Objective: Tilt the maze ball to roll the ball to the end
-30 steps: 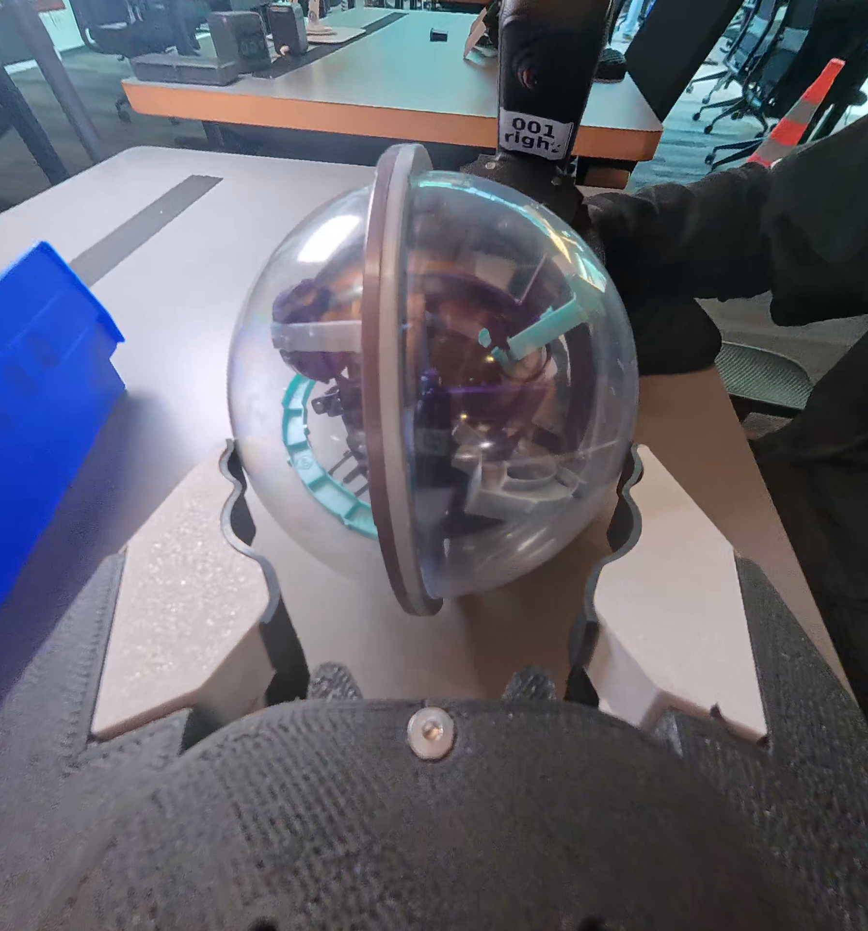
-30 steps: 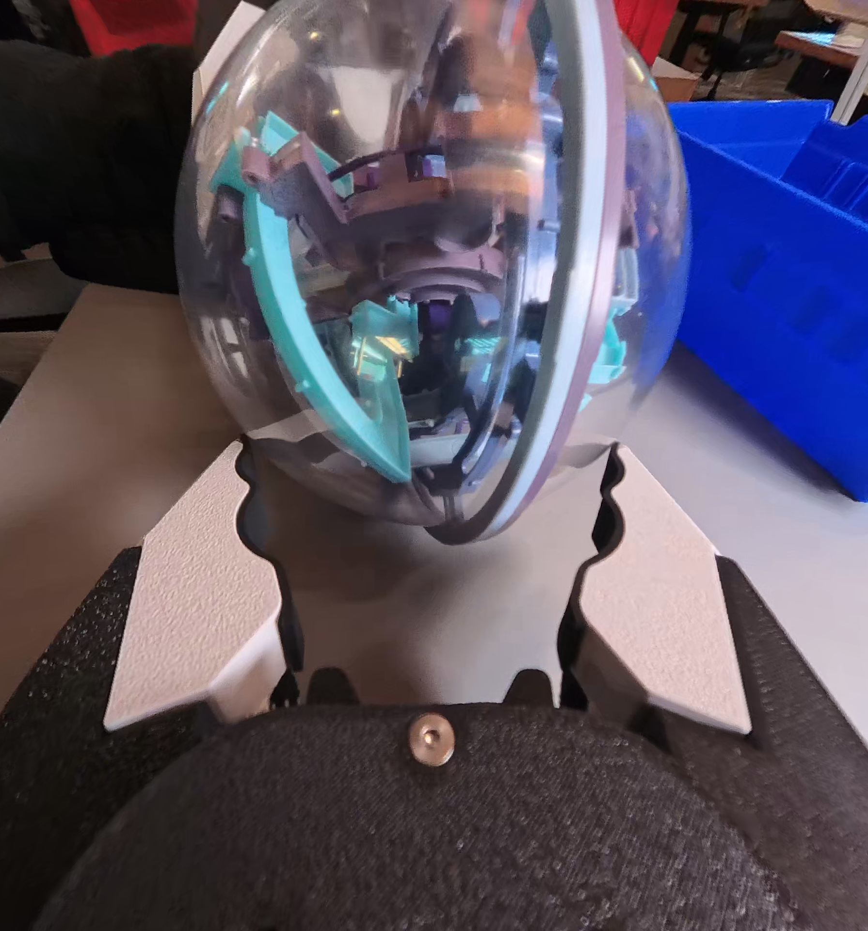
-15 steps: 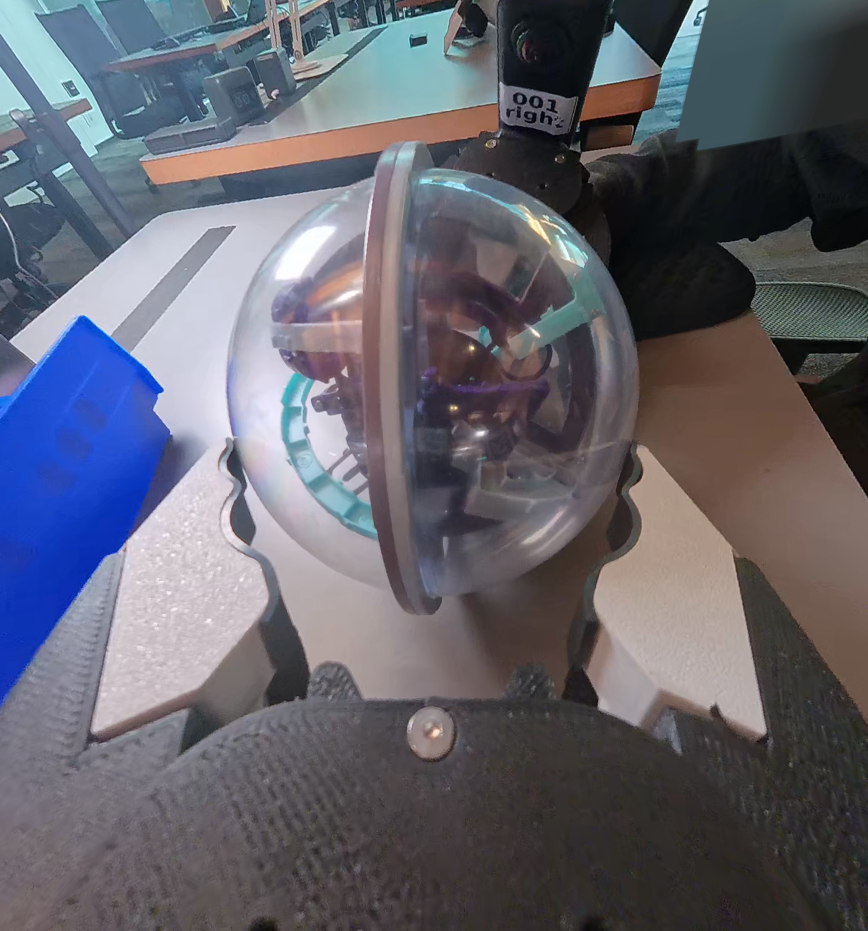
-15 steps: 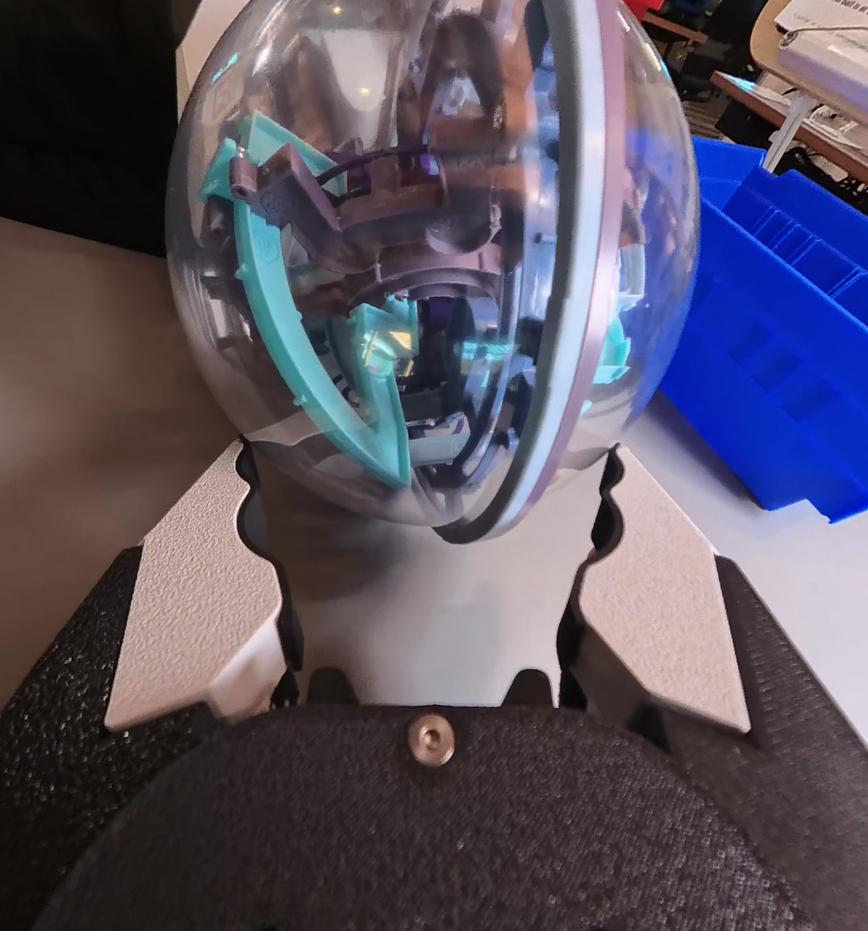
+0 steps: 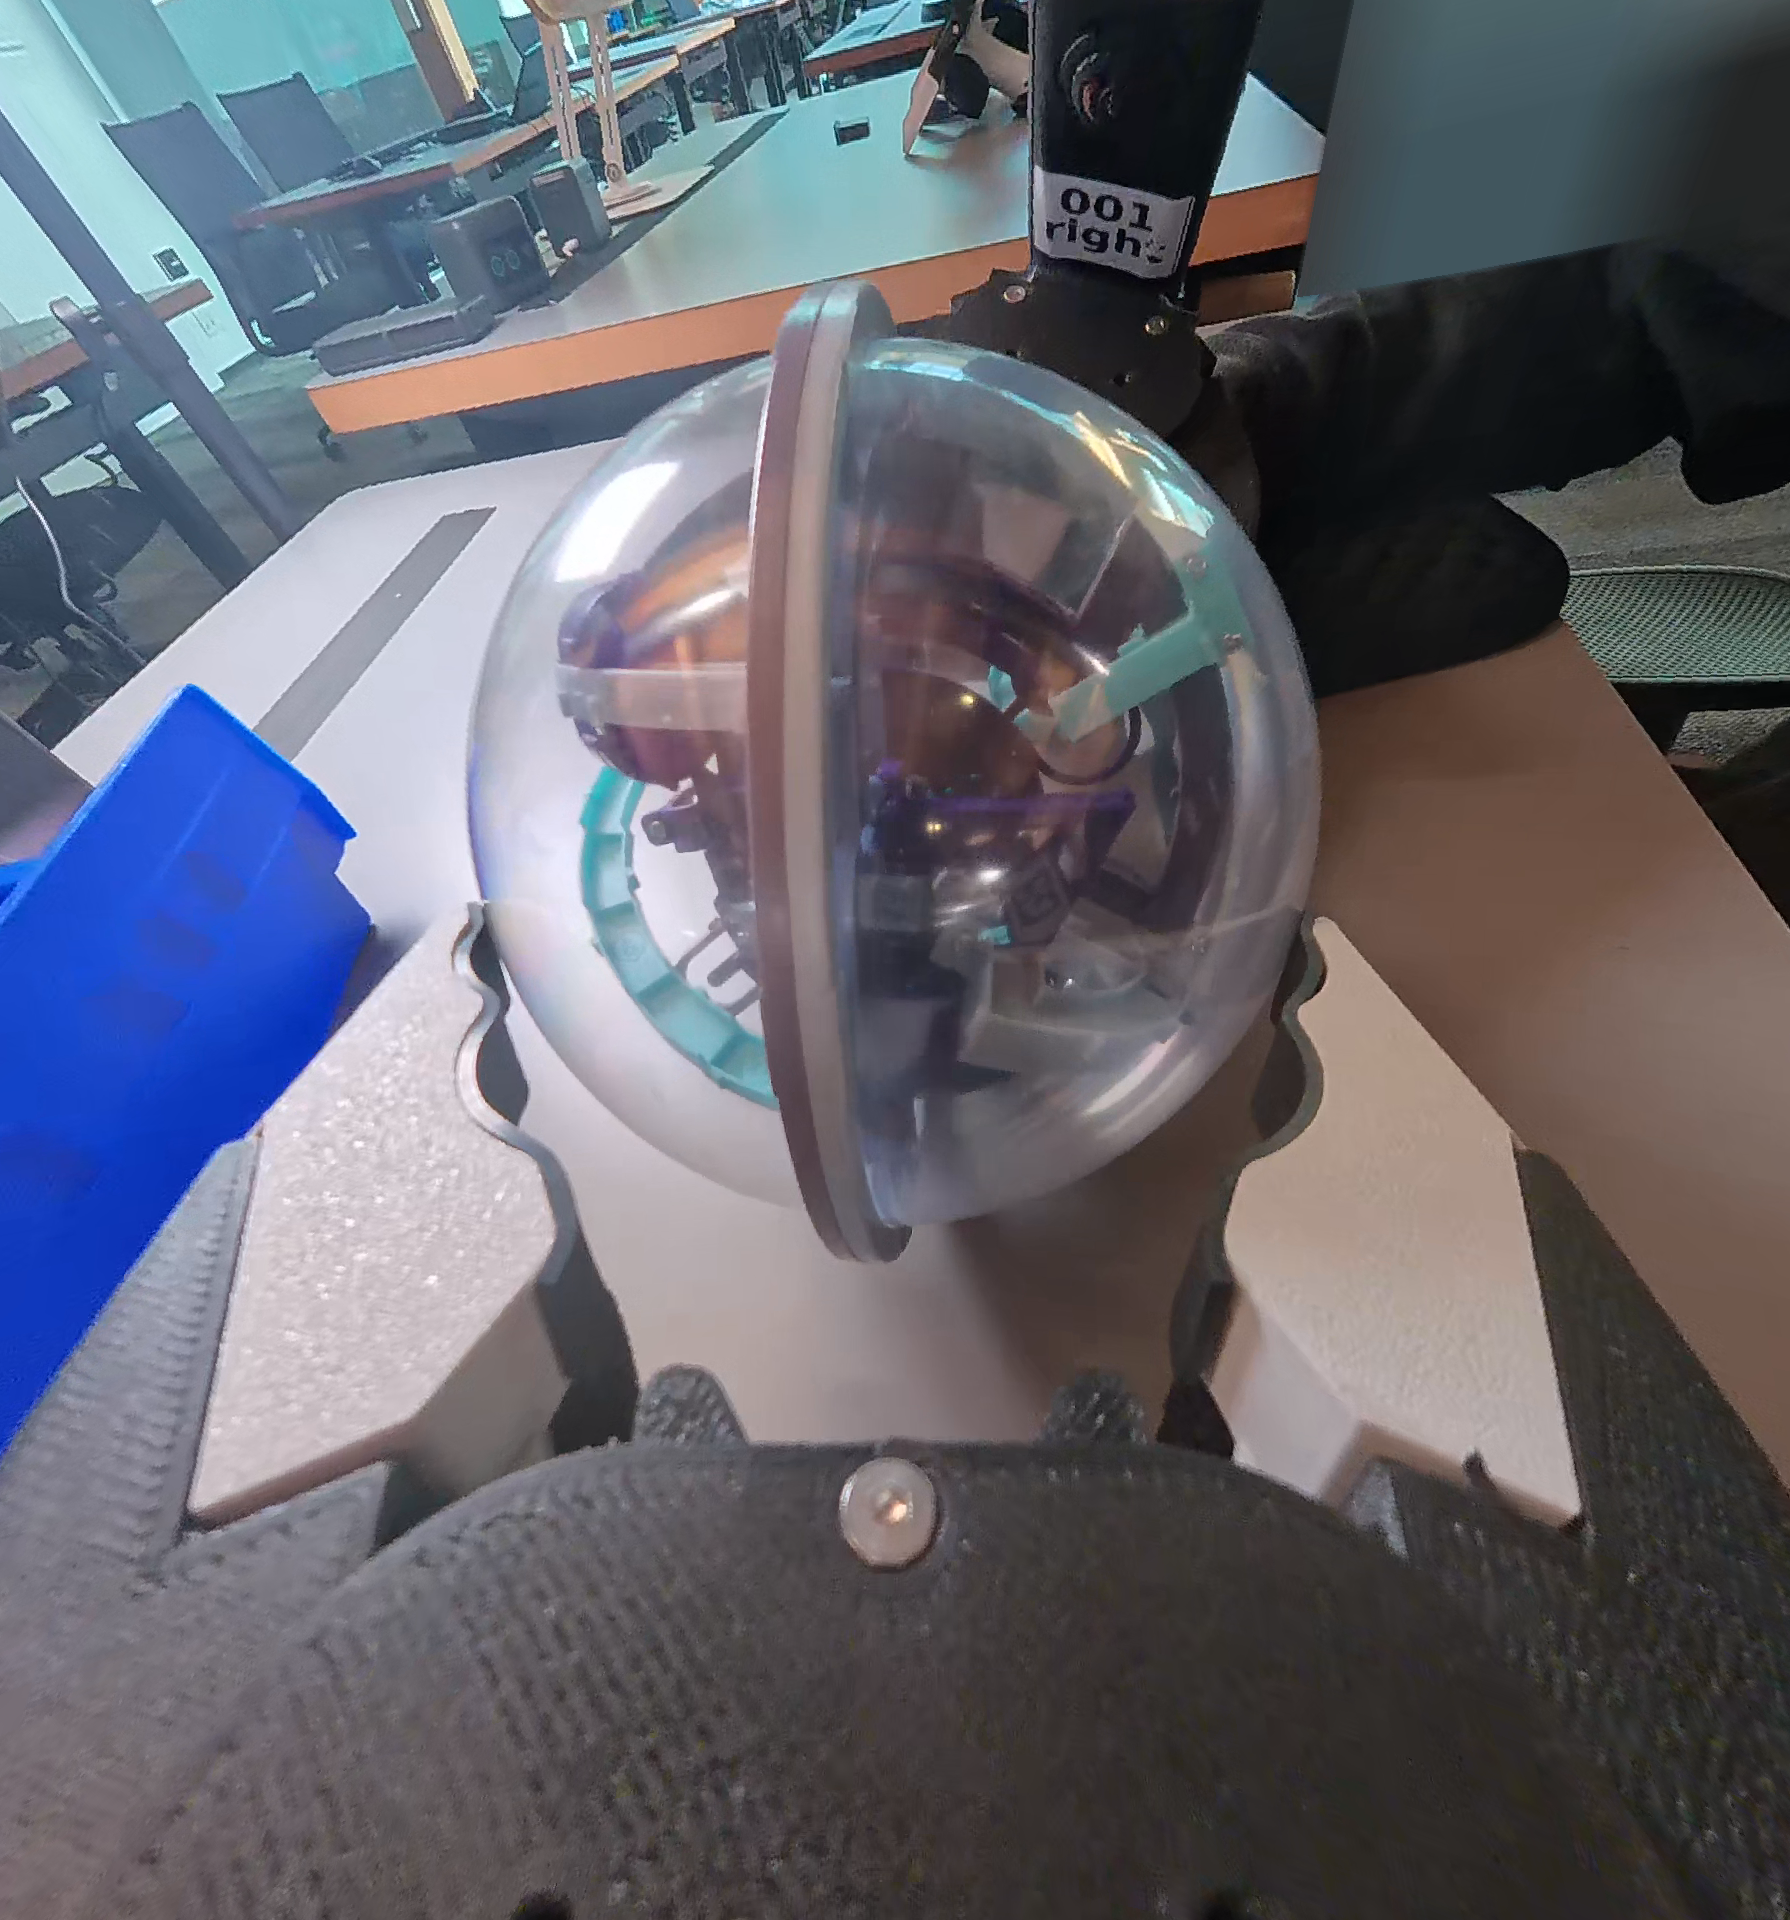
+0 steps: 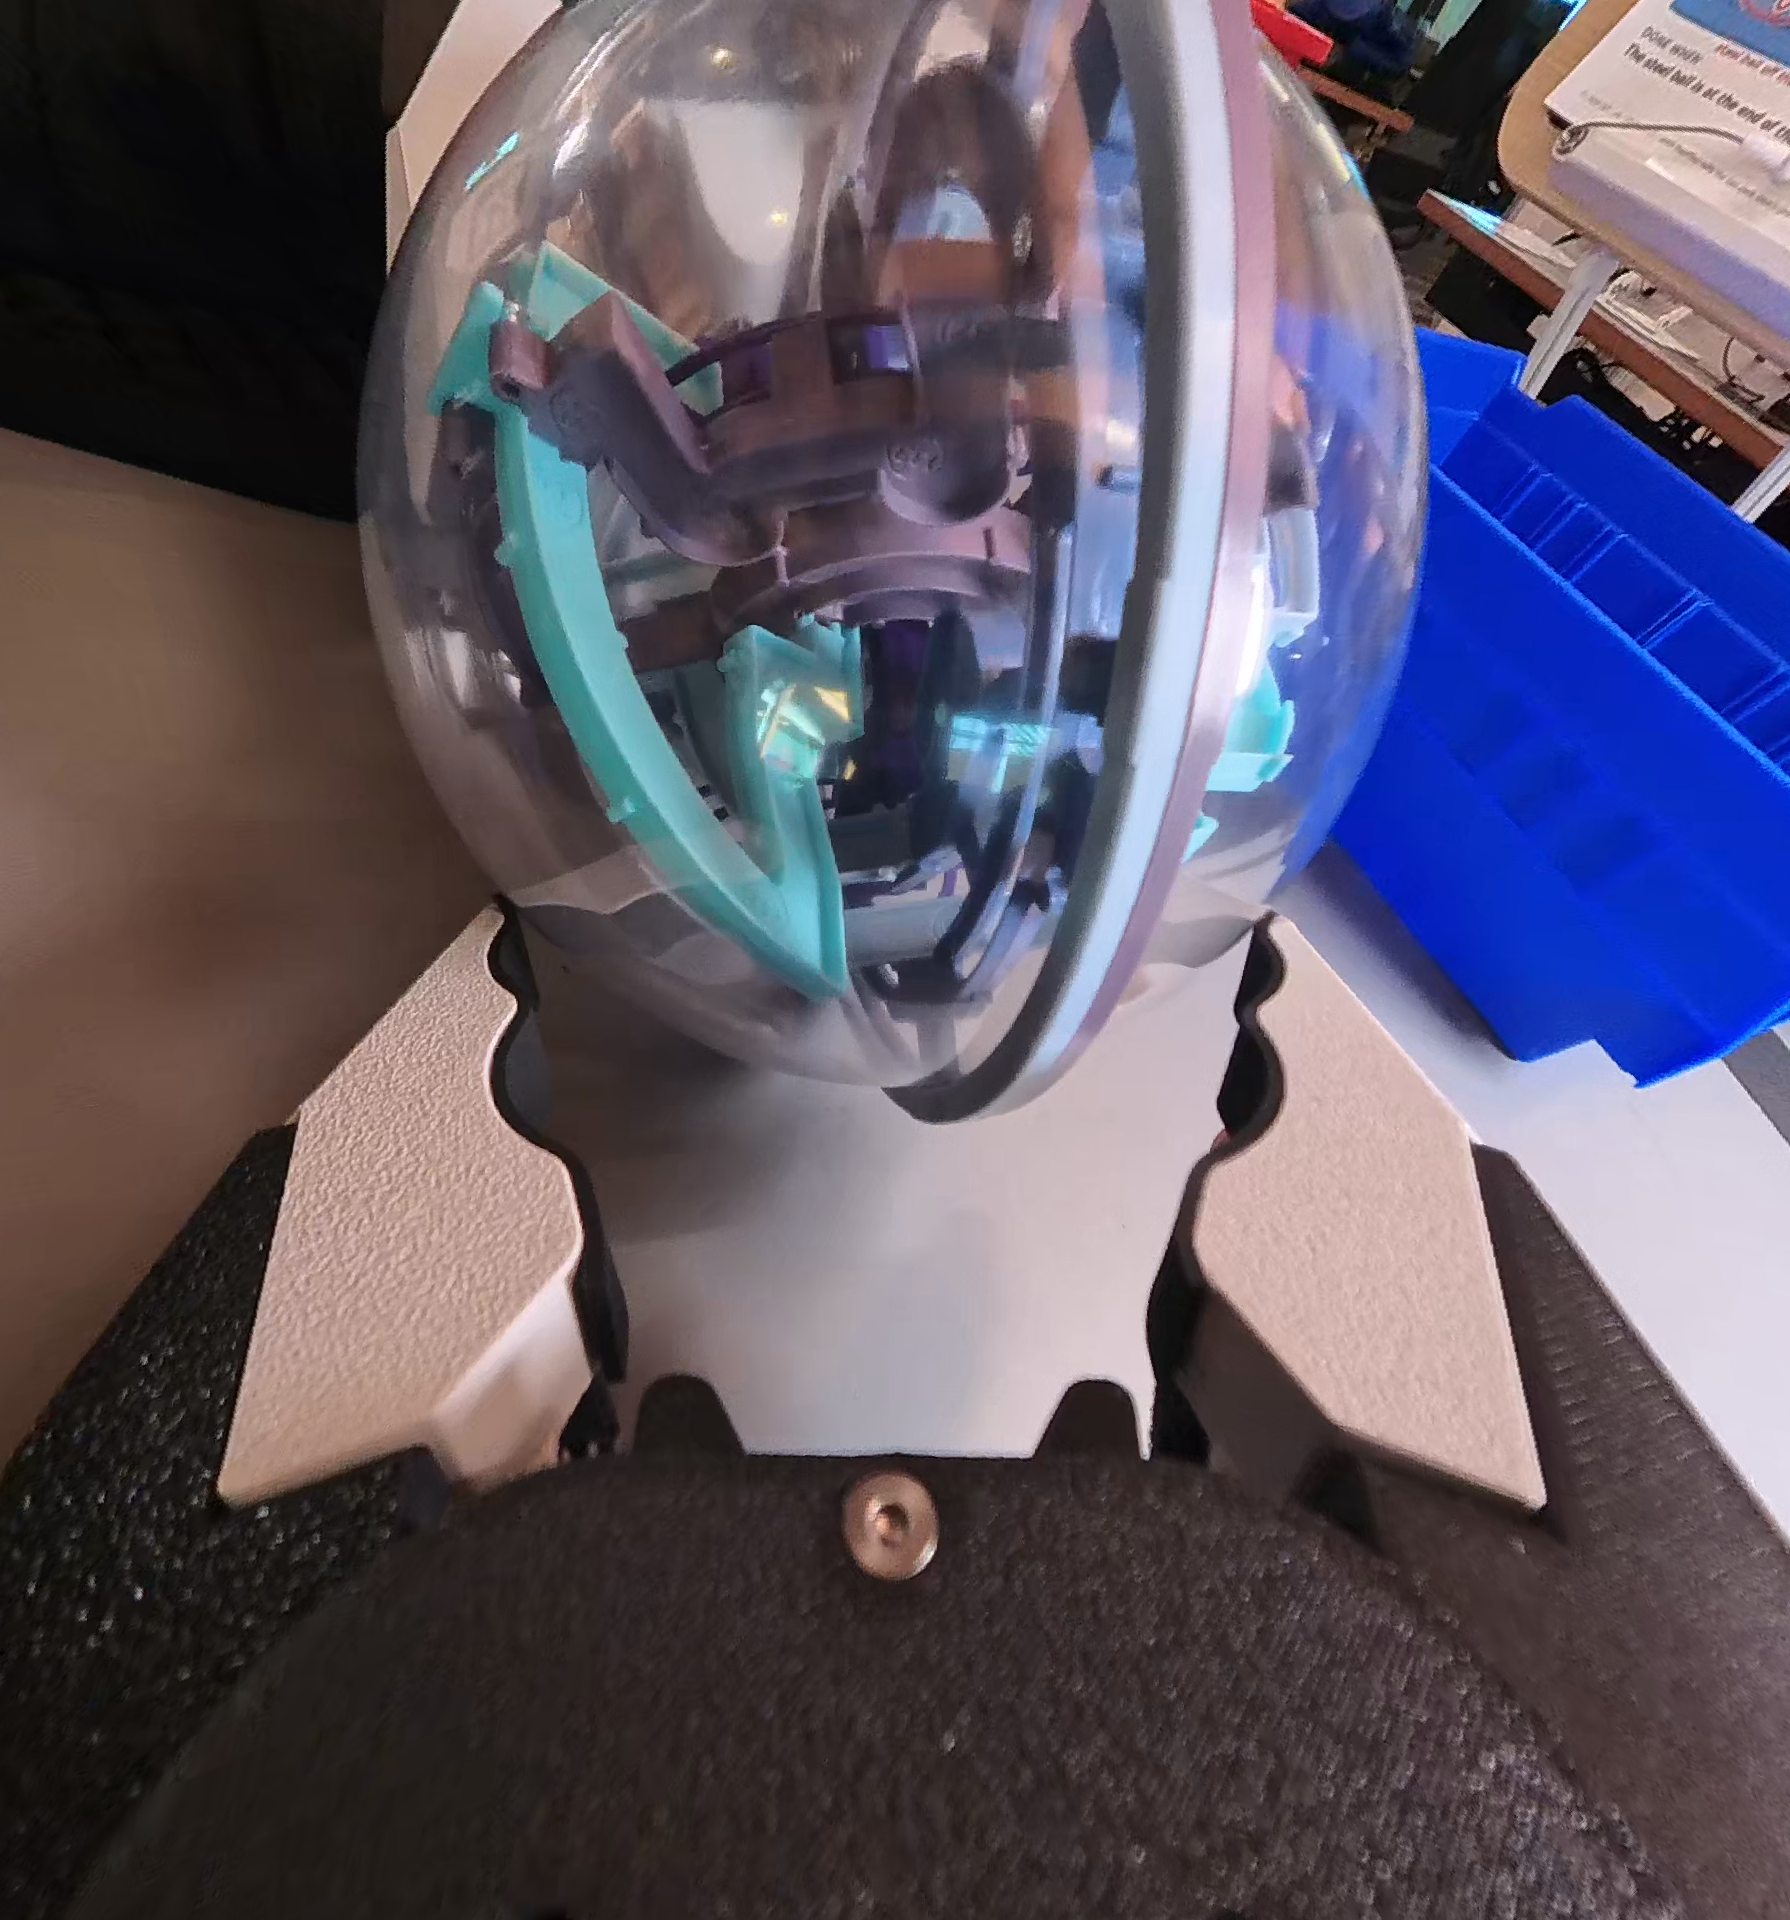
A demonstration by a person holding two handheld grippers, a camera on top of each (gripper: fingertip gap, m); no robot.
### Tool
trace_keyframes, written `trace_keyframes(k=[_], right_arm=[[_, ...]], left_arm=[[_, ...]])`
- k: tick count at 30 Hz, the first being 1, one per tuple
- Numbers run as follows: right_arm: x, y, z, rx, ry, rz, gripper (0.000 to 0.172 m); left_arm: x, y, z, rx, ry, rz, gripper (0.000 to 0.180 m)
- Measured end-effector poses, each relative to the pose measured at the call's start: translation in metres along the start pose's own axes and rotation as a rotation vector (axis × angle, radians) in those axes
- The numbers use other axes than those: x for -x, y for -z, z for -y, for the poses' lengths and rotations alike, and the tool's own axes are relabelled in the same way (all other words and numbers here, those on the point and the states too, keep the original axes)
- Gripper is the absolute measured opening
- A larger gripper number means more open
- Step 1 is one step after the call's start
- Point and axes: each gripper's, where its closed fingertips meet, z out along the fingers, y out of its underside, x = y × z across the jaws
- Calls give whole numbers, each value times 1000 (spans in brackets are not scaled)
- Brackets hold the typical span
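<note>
The maze ball (image 5: 891,769) is a clear sphere with a grey-brown seam ring and teal, purple and grey tracks inside. It is held above the table between both grippers. My left gripper (image 5: 891,935) is shut on it, with both pads pressed on the sphere's lower sides. My right gripper (image 6: 886,935) grips the same ball (image 6: 891,540) from the opposite side, its pads against the shell. The right gripper's black body (image 5: 1109,239) shows behind the ball in the left wrist view. What looks like a small shiny ball (image 5: 1067,977) sits in a grey track low in the sphere.
A blue plastic bin (image 5: 122,987) stands on the table close to the ball's left; in the right wrist view the bin (image 6: 1618,779) is at the right. The table (image 5: 1493,831) lies below. A person's dark sleeve (image 5: 1442,468) is behind the right gripper. Office desks stand beyond.
Both grippers have swung and tilted together with the ball still gripped; the bin and background have shifted in both views. The grasp looks the same.
</note>
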Motion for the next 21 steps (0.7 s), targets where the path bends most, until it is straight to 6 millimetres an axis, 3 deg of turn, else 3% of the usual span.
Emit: trace_keyframes(k=[21], right_arm=[[-2,-2,-5,13,-3,-2,129]], left_arm=[[1,0,3,-9,-9,9,142]])
